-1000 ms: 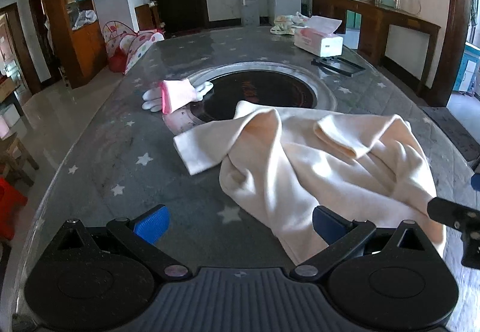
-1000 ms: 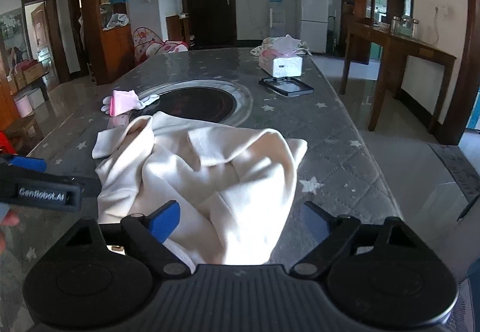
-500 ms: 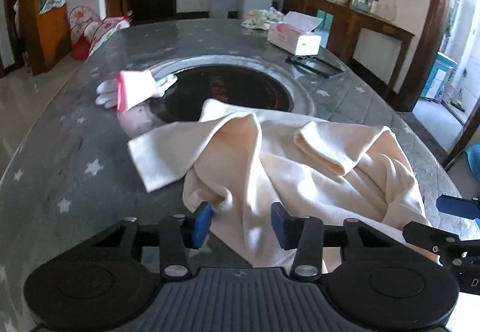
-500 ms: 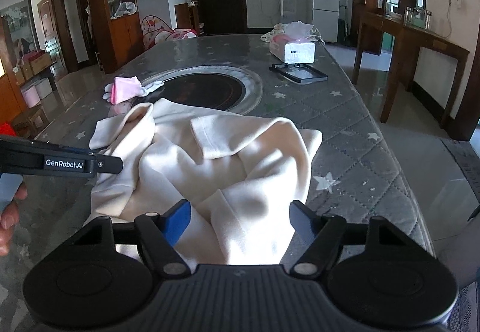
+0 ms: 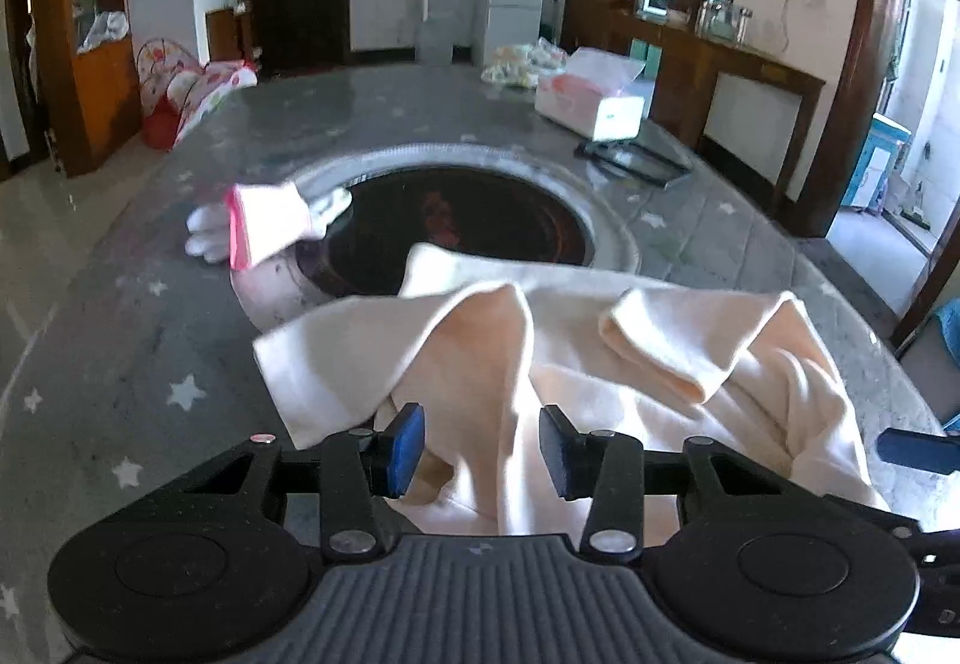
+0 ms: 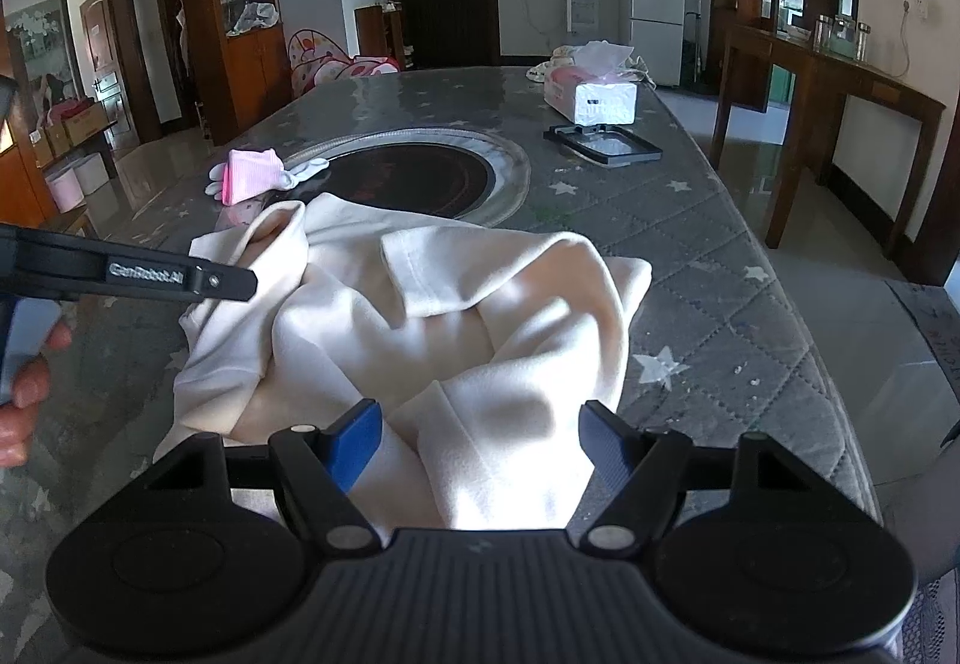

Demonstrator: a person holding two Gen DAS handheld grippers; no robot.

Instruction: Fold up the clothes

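A cream garment (image 5: pixel 630 364) lies crumpled on the grey star-patterned table (image 5: pixel 120 340); it also shows in the right wrist view (image 6: pixel 456 328). My left gripper (image 5: pixel 480 448) is open, its blue pads on either side of a raised fold at the garment's near edge, with a gap left on each side. My right gripper (image 6: pixel 480 442) is open wider, its pads astride the garment's near hem. The left gripper's body (image 6: pixel 126 271) shows at the left of the right wrist view, with a hand behind it.
A round black cooktop (image 5: pixel 450 220) is set into the table beyond the garment. A pink and white glove (image 5: pixel 264 226) lies at its left. A tissue box (image 5: pixel 591 100) and a black tray (image 5: pixel 633 157) sit far right. The table edge drops off at right (image 6: pixel 840 364).
Both grippers have moved in over the garment's near edge. The left jaws narrowed from wide open to part-open around a fold. The right jaws narrowed slightly.
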